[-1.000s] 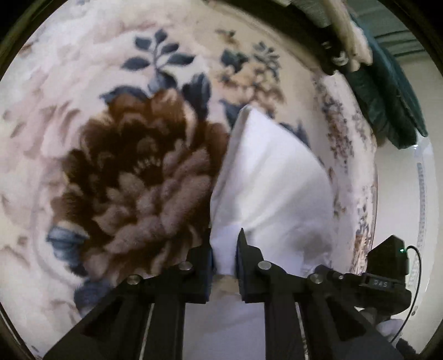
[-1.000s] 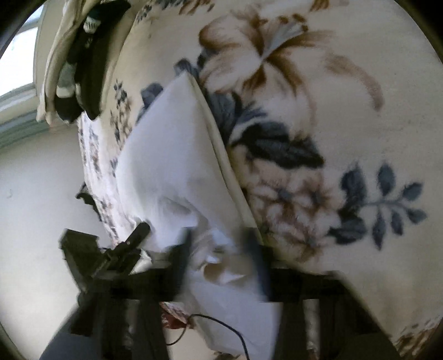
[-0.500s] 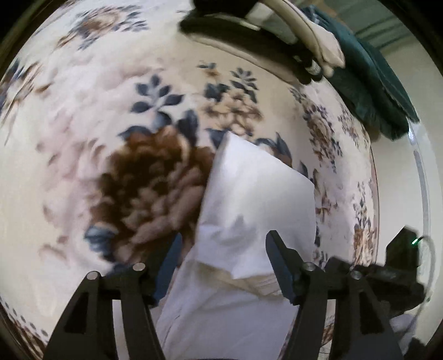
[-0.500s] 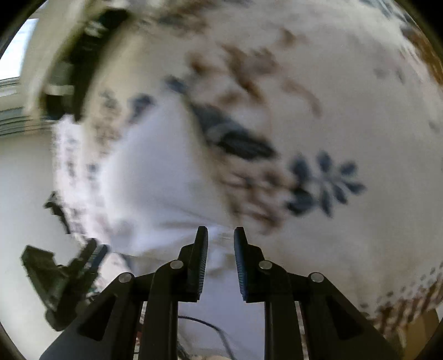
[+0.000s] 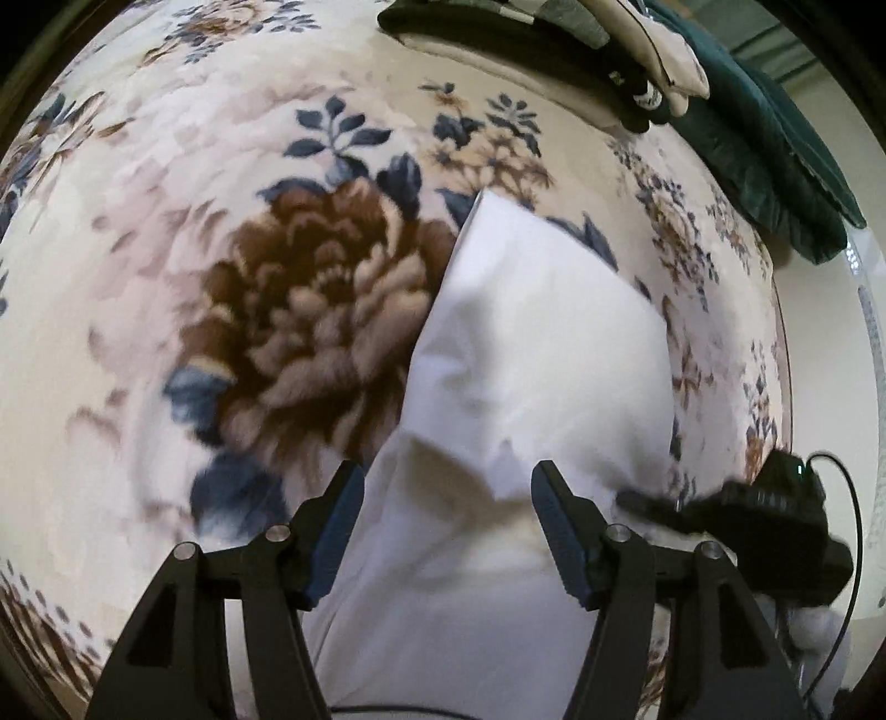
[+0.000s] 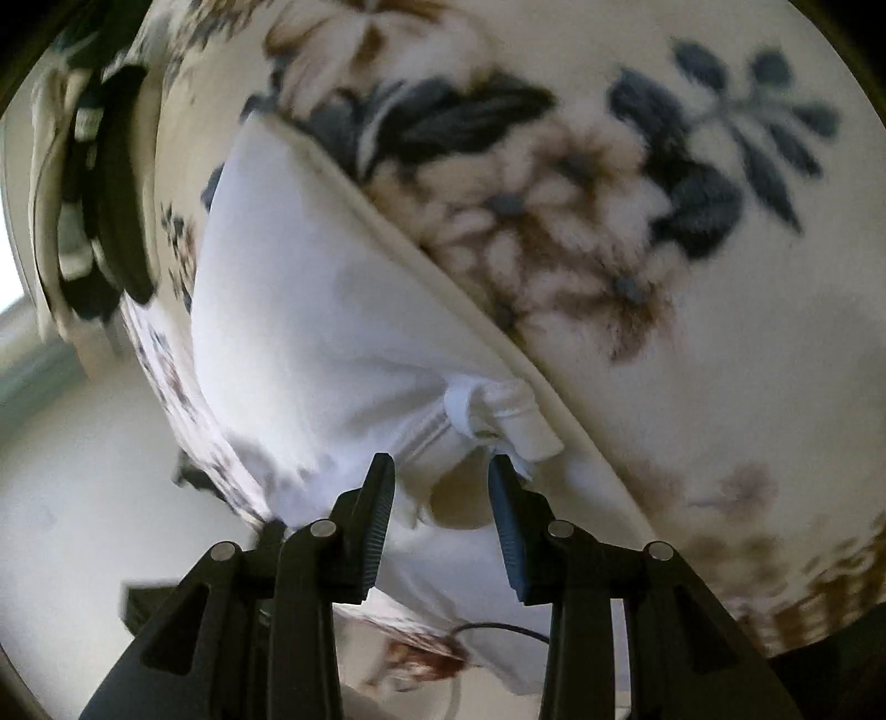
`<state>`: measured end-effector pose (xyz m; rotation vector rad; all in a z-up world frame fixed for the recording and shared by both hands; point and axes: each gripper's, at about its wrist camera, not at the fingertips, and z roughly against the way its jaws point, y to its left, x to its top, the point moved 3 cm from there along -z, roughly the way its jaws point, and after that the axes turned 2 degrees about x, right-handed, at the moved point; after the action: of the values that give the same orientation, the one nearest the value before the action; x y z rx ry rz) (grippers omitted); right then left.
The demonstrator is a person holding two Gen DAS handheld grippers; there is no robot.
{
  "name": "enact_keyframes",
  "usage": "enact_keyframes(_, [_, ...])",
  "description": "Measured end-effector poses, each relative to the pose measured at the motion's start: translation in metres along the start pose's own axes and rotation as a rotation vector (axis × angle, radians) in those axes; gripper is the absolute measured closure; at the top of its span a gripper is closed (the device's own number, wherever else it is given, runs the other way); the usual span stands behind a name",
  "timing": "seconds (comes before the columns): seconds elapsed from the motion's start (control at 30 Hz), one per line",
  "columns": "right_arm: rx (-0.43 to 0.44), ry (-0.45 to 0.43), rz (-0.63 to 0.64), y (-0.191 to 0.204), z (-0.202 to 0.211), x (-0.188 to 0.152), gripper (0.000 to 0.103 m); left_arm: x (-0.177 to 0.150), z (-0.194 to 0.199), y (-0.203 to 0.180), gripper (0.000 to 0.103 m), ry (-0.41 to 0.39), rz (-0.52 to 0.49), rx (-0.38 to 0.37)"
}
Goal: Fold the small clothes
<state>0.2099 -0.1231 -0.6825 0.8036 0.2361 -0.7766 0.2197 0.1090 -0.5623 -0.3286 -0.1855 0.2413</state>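
Left gripper (image 5: 447, 490) angled steeply down, jaws parted wide, right gripper (image 6: 440, 479) tilted down, jaws opening

A plush floral blanket (image 5: 166, 288), cream with large brown blooms and slate-blue leaves, covers the broad surface that fills both views. At its far edge lies a pile of dark and pale clothing (image 5: 554, 33), with a deep green quilted fabric (image 5: 775, 155) draped beside it. Beyond the blanket's edge a plain cream floor (image 6: 72, 471) shows. Bright daylight enters from a window (image 6: 11, 266) at the left of the right wrist view, leaving soft shadows across the bedding.
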Motion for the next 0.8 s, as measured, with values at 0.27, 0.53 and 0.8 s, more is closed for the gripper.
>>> enact_keyframes(0.27, [-0.079,-0.052,0.137,-0.011,0.02,-0.022,0.103,-0.029,0.018,0.02,0.043,-0.017,0.032,0.012])
enact_keyframes(0.53, [-0.1,0.005,0.264,-0.024,0.059,-0.046,0.043,-0.085,0.057,0.061,0.043,0.054,0.063,-0.008])
enact_keyframes(0.8, [-0.241,0.168,0.26,-0.121,0.082,-0.087,0.043,-0.162,0.035,0.104,0.043,0.263,0.1,-0.025])
